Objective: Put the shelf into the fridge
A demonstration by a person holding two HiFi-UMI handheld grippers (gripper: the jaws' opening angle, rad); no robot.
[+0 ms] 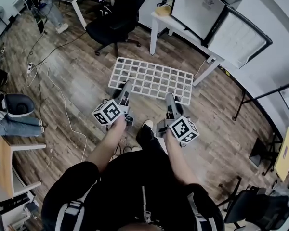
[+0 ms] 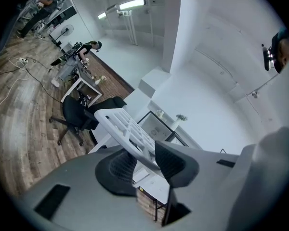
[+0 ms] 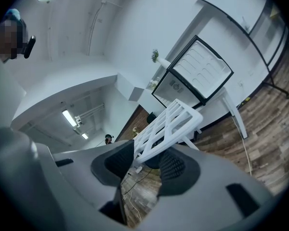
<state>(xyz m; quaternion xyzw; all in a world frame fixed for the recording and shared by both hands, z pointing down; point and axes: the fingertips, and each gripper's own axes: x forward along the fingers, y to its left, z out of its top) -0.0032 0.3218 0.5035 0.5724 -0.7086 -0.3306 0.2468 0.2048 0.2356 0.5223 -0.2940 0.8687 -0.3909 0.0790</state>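
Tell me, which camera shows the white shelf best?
The head view: the whole shelf is seen from above, grid and all. Both gripper views show only one end of it, foreshortened, clamped between the jaws.

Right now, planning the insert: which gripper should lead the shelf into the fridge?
Probably right. Both clamp the shelf; the open fridge stands ahead, nearer the right gripper than the left gripper.

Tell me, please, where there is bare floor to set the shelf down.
Bare floor lies left of the shelf, up to the white cable, and right of it, toward the black stand. Beyond the shelf it is crowded: the office chair and the table legs stand close.
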